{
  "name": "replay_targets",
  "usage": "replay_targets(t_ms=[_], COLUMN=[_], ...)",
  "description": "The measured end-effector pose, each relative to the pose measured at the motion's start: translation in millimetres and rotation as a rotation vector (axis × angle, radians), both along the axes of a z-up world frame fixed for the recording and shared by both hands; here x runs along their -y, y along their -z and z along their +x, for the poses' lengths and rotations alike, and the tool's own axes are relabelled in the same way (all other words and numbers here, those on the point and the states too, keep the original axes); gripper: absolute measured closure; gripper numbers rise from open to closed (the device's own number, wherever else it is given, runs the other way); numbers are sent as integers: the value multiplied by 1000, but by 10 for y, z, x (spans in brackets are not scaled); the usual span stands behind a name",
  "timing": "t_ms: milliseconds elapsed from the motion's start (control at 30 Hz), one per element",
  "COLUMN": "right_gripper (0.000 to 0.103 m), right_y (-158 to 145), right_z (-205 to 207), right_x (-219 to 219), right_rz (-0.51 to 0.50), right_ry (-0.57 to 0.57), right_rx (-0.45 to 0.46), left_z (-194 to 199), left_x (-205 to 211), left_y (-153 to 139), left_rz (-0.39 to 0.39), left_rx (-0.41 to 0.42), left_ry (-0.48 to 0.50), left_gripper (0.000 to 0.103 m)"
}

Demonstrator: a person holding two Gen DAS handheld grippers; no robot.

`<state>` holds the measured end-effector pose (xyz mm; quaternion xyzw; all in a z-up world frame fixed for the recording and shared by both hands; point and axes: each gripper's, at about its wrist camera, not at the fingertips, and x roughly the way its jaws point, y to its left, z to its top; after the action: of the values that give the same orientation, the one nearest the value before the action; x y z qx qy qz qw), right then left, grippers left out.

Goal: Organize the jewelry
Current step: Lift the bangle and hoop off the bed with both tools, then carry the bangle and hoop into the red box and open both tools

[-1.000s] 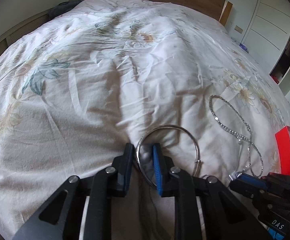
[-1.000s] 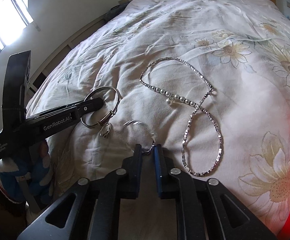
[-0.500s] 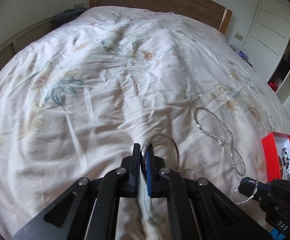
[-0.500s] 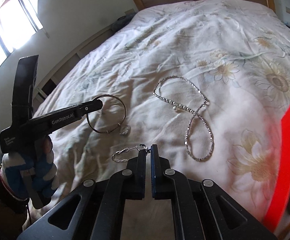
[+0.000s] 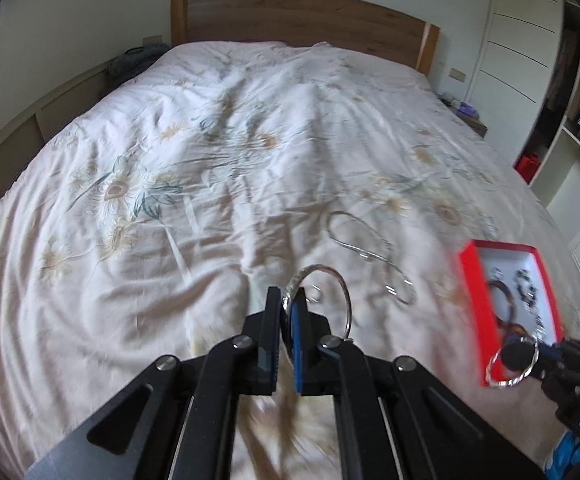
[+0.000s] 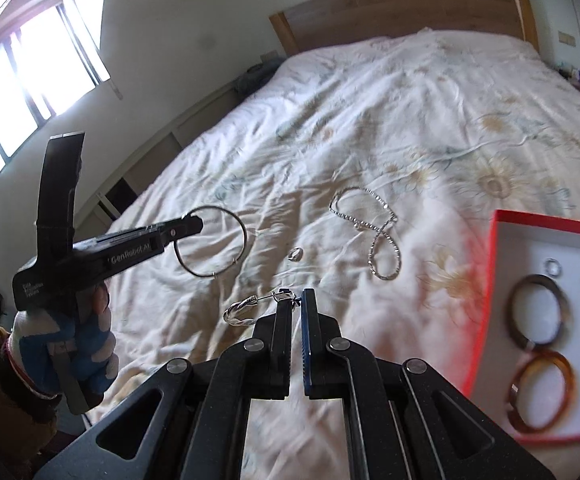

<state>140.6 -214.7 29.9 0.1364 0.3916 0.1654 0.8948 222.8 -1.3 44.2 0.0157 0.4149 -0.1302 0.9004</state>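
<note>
The left gripper [image 5: 287, 304] pinches a thin bangle [image 5: 344, 294]. The right gripper [image 6: 296, 300] pinches a twisted hoop earring [image 6: 241, 312]. A necklace [image 6: 378, 236] lies farther off on the bed [image 6: 370, 112].

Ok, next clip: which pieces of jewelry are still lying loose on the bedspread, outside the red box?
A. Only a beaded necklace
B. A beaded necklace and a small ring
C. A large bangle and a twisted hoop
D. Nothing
B: the beaded necklace and a small ring lie on the bedspread, while the large bangle hangs from the left gripper and the twisted hoop from the right gripper.
</note>
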Motion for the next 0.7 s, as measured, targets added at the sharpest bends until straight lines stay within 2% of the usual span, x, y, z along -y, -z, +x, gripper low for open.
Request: replay_targets(t_ms=[200,400,567,700], right_gripper=[99,99,98,98], right_y=[-268,-424,-384,-260], right_z=[-549,-966,-1277,-1374], right_x=[282,677,1197,1623], right_rz=[2,11,8,-11], right_ry=[47,111,207,284], right_rx=[46,82,73,41], left_z=[-572,-985,-1169,-1180], left_x=[257,742,1343,1834], left_y=[-233,-344,-343,-274], left_rz=[-26,-60,-59,-52], left_rx=[2,-21,-32,-51], left_ry=[26,75,167,242], left_gripper=[99,99,98,98])
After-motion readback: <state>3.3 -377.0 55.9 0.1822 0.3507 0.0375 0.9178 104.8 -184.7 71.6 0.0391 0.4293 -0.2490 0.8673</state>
